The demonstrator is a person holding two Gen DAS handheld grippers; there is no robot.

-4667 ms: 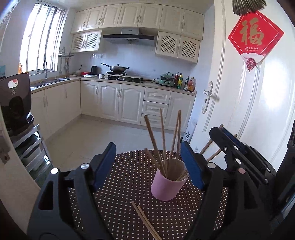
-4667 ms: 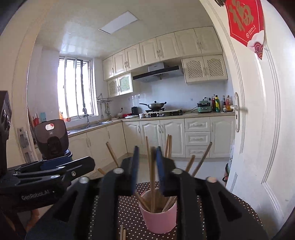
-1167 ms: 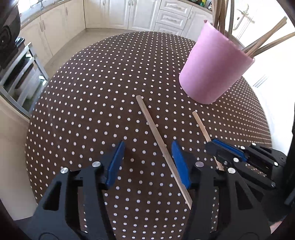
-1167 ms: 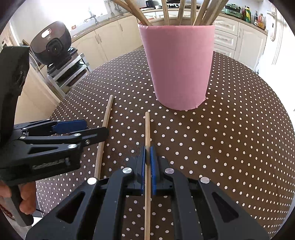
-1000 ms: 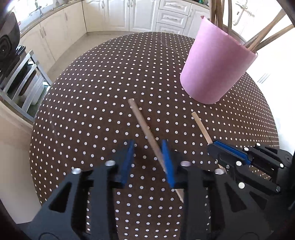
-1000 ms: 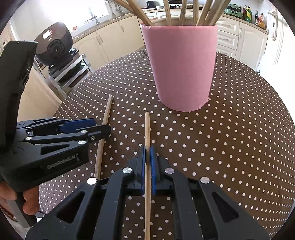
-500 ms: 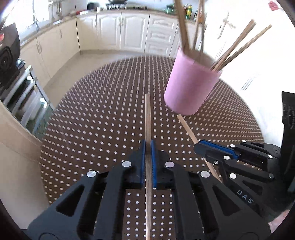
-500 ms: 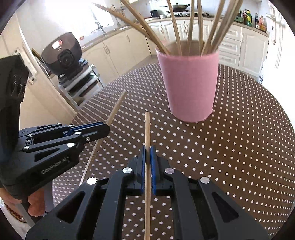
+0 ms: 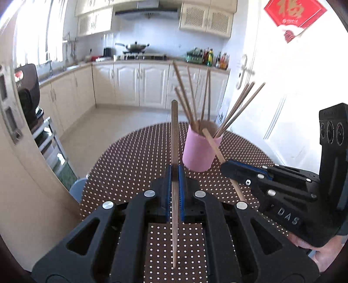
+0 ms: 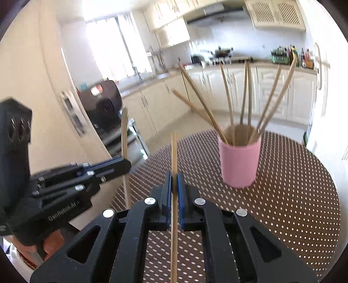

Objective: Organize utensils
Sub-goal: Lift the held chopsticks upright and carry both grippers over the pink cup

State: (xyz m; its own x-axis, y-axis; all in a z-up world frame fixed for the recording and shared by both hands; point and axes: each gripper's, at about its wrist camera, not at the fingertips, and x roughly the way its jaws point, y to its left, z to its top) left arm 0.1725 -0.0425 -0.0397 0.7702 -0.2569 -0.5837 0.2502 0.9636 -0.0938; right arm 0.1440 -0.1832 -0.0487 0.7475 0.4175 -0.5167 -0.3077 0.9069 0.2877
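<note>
While both tools hang above a round table (image 9: 134, 156) covered in a brown cloth with white dots, each is clenched on a single wooden chopstick. The left tool (image 9: 175, 172) grips its chopstick (image 9: 174, 135) between blue pads, the stick running forward and up past the jaws, its thin end trailing back over the cloth. The right tool (image 10: 174, 177) pinches a second chopstick (image 10: 173, 152) the same way. In the left wrist view the right tool sits just to the right, its stick angled toward a pink cup (image 9: 201, 152). The cup stands upright on the far half of the table and holds a loose fan of chopsticks (image 10: 248, 102) leaning outward in several directions; these splayed sticks crowd the cup's mouth. Beyond the table lie a pale tiled floor, cream kitchen cabinets (image 9: 130, 85), a stove with a wok (image 9: 136, 46), bottles (image 9: 208, 56) on the worktop, a white door (image 9: 282, 91) with a red paper ornament (image 9: 293, 13), and a dark appliance (image 10: 104, 104) on a rack at left.
</note>
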